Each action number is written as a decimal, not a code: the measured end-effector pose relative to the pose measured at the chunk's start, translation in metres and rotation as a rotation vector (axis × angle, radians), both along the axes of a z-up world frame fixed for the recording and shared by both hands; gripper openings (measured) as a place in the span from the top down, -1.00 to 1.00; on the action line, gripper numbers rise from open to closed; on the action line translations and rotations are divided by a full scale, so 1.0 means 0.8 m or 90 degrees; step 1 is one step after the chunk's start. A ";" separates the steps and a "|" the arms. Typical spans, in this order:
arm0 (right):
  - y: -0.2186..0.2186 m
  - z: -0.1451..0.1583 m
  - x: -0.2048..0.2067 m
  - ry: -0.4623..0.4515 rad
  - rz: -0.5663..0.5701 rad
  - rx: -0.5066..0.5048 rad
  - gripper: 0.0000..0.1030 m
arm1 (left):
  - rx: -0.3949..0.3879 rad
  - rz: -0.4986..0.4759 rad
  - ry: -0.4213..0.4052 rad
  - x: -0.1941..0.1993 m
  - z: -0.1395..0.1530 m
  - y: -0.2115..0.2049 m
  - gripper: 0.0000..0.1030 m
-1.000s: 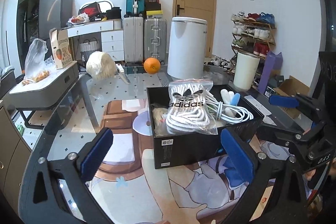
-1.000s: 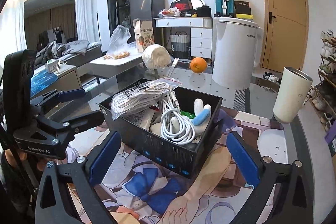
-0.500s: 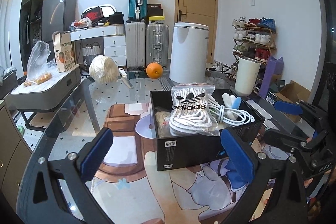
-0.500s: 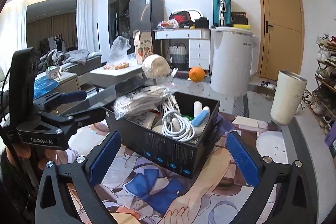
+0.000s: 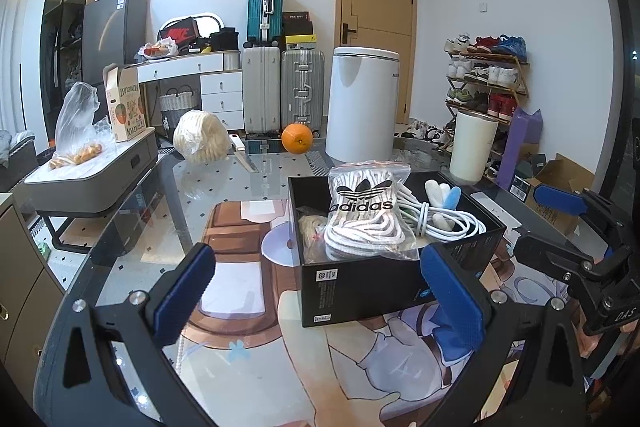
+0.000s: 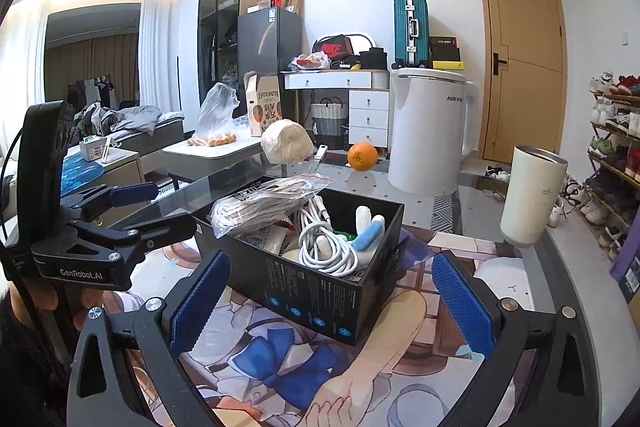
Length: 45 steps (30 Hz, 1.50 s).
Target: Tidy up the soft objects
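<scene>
The black box [image 5: 394, 267] stands on the glass table [image 5: 132, 227], filled with a bagged bundle of white laces [image 5: 366, 215], a coiled white cable [image 5: 448, 223] and a blue-and-white soft toy [image 5: 442, 193]. Both the left gripper [image 5: 316, 287] and the right gripper [image 6: 330, 301] are held wide apart and empty. From the left gripper the bag lies at 1 o'clock; from the right, at 11 o'clock. The bag's long axis is judged upright. Neither gripper is clearly nearer.

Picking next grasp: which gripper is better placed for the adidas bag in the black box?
Left. The adidas bag sits at the box edge nearest the open left gripper; for the open right gripper it is off-centre, far left.
</scene>
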State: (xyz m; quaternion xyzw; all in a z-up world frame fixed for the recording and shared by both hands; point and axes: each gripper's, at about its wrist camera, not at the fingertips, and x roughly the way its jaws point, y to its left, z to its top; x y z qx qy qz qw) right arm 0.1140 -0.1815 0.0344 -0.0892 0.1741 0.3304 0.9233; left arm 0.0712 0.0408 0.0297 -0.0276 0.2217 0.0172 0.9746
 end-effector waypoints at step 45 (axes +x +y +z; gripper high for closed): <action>-0.002 0.000 0.001 0.004 0.000 0.008 -0.99 | -0.015 0.002 -0.011 -0.004 0.002 0.005 -1.00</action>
